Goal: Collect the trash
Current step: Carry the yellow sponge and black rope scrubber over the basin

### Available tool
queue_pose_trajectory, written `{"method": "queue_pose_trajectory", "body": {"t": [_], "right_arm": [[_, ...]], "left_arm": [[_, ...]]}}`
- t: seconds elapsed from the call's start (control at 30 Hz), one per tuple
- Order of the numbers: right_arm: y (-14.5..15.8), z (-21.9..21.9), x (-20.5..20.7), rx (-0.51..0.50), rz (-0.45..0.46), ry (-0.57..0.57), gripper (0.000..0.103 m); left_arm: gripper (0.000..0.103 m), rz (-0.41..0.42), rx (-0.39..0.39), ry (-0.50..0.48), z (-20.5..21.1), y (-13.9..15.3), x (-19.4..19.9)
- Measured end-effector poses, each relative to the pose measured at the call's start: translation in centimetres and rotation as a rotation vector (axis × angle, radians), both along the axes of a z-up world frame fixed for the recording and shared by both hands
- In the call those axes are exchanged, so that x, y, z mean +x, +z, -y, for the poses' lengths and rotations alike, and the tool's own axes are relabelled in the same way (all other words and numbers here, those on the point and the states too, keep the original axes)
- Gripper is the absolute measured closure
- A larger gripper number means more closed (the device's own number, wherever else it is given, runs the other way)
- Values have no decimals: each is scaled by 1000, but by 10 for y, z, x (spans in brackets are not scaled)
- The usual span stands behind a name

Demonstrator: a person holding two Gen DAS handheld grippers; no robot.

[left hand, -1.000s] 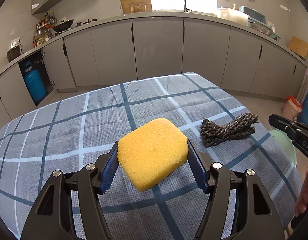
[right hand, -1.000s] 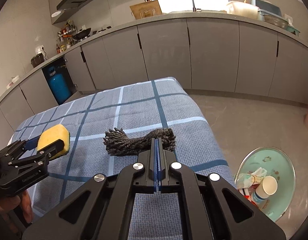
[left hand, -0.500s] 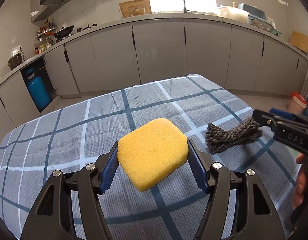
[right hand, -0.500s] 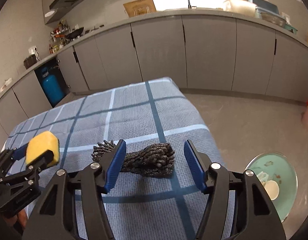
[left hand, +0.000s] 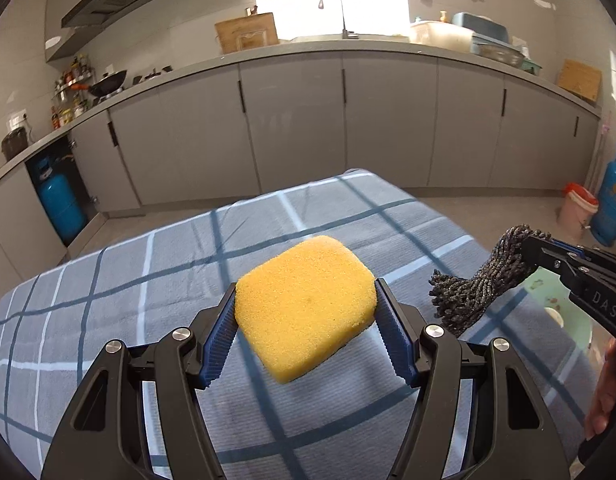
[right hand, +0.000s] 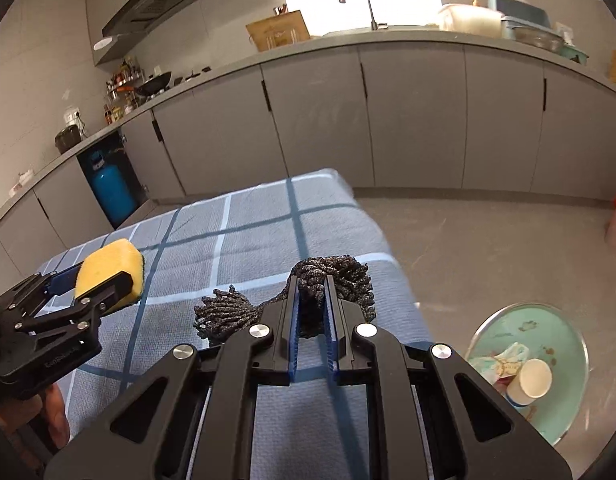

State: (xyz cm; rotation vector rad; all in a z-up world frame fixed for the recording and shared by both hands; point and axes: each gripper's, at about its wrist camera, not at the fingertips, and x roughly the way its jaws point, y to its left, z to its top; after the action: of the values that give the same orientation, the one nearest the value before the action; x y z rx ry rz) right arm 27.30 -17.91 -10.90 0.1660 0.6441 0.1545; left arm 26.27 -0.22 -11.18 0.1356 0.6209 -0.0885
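My left gripper is shut on a yellow sponge and holds it above the blue checked tablecloth. The sponge also shows in the right wrist view, at the left. My right gripper is shut on a dark grey bundle of cord and holds it off the cloth near the table's right edge. In the left wrist view the cord hangs from the right gripper at the right. A pale green bin with a paper cup and wrappers stands on the floor, below and right of the table.
Grey kitchen cabinets with a sink tap run along the back. A blue gas cylinder stands in an open cabinet at the left, another at the far right beside a small pink bin.
My right gripper opened around the cord, then shut on it and lifted it off the cloth. My left gripper rose a little with the sponge still in it.
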Motion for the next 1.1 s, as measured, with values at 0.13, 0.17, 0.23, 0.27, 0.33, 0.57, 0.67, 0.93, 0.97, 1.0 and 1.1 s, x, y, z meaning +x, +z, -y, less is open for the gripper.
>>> {"method": "queue_pose_trajectory", "body": {"t": [0.13,0.17,0.23,0.27,0.33,0.57,0.67,0.93,0.97,1.0,1.1], "right_arm": [[9,27,-15,-1,21,-39,90],[11,34,-19,1,26,-52,90],[12,48,-26,1,32,-77,90],[13,56,-30,2,34,-91,90],[12,70,-36,6,35,-115,90],[10,114,-54,17,42,-188,90],[9,128,-58,22,43,-212,90],[6,152,-71,30,43,-267,90],[6,155,-72,29,44,-274,90],[6,159,-74,29,44,-282,90],[6,168,-77,28,46,-302,90]], "left_arm": [[38,16,9,-67,32,8,-2],[38,20,13,-85,41,10,-2],[38,24,19,-114,56,13,-4],[38,25,21,-126,62,14,-4],[38,26,26,-151,77,15,-6],[38,21,44,-232,123,14,-12],[38,22,50,-258,137,13,-14],[38,13,61,-321,170,10,-18],[38,11,63,-331,174,9,-19],[38,11,65,-341,179,8,-20],[38,11,67,-362,190,7,-23]]}}
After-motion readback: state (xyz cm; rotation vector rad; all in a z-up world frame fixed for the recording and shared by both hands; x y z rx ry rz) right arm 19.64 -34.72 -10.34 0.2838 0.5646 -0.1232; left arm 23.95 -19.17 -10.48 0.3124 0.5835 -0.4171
